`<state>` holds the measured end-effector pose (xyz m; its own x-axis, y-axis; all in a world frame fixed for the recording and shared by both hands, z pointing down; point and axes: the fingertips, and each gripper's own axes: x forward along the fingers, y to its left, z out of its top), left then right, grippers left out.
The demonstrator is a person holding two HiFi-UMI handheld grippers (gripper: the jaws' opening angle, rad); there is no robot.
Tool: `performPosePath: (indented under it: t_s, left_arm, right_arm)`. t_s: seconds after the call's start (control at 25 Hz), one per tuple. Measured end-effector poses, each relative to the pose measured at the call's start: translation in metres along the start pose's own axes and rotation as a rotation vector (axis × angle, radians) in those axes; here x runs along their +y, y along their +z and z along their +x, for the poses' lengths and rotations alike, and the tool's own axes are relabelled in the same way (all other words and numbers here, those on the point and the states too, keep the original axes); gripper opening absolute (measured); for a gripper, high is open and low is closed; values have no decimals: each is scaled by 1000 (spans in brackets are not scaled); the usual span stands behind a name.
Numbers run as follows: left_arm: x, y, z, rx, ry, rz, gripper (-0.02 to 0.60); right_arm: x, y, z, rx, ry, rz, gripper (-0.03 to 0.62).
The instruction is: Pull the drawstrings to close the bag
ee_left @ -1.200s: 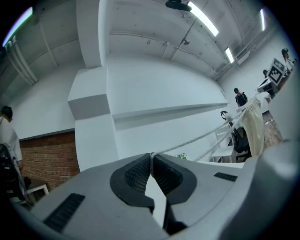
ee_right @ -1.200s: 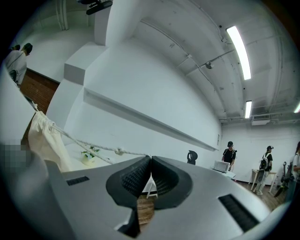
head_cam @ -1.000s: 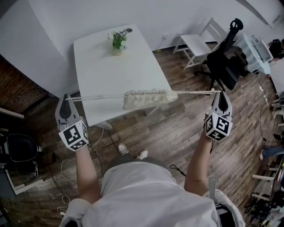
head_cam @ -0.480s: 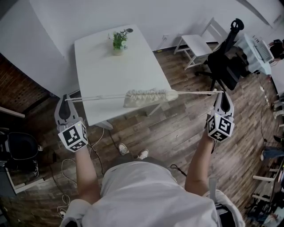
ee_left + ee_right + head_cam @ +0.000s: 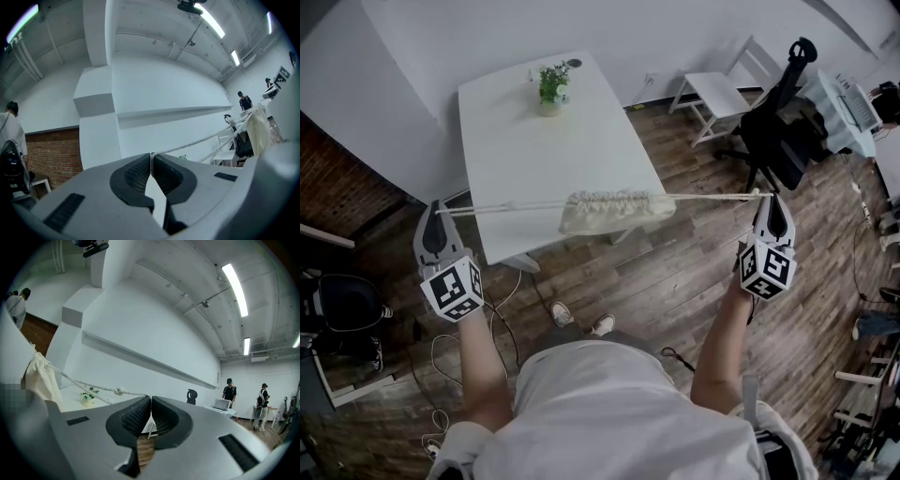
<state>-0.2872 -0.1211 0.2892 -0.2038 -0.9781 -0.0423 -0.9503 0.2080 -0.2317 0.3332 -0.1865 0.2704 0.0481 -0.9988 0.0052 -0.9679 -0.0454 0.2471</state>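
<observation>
Bag: a cream cloth bag point(image 5: 605, 210) with its mouth gathered into tight folds. It hangs in the air between the two grippers, over the 6 o'clock edge of the bench point(image 5: 525, 141). Whether it touches that edge cannot be told.
Left drawstring: the left drawstring point(image 5: 502, 206) is a white cord that runs taut and nearly level from the bag's mouth toward 9 o'clock.
Right drawstring: the right drawstring point(image 5: 712, 197) is a white cord stretched straight from the bag toward 3 o'clock, with a small knot just short of the jaws.
Left gripper: the left gripper point(image 5: 439, 210) is at 9 o'clock of the bag and well apart from it. Its jaws are pressed together, pinching the end of the left drawstring between the ribbed pads.
Right gripper: the right gripper point(image 5: 766, 195) is at 3 o'clock of the bag and held level. Its jaws are clamped on the end of the right drawstring.
Bench: white, with a potted plant point(image 5: 549, 87) near its 12 o'clock end.
Surroundings: a wood floor point(image 5: 666, 281), with a black office chair point(image 5: 778, 131) at 2 o'clock of the bag.
</observation>
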Motion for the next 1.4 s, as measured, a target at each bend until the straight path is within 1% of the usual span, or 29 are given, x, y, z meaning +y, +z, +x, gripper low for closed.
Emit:
performPosePath:
  t_s: [0.48,0.84,1.16,1.4]
  left_arm:
    - [0,9,-9,-11,21,6,18]
    - [7,19,-14,-19,51,28,18]
    - [12,17,-21,-13,74,15,18]
    - [11,14,-17,-7,78,14,18]
  right_arm:
    - [-6,2,5,-20,21,19,38]
    - [-3,18,19,-51,55,3,38]
    - [1,23,26,-61,84,-12,38]
    - [2,22,35,-65,88,-5,38]
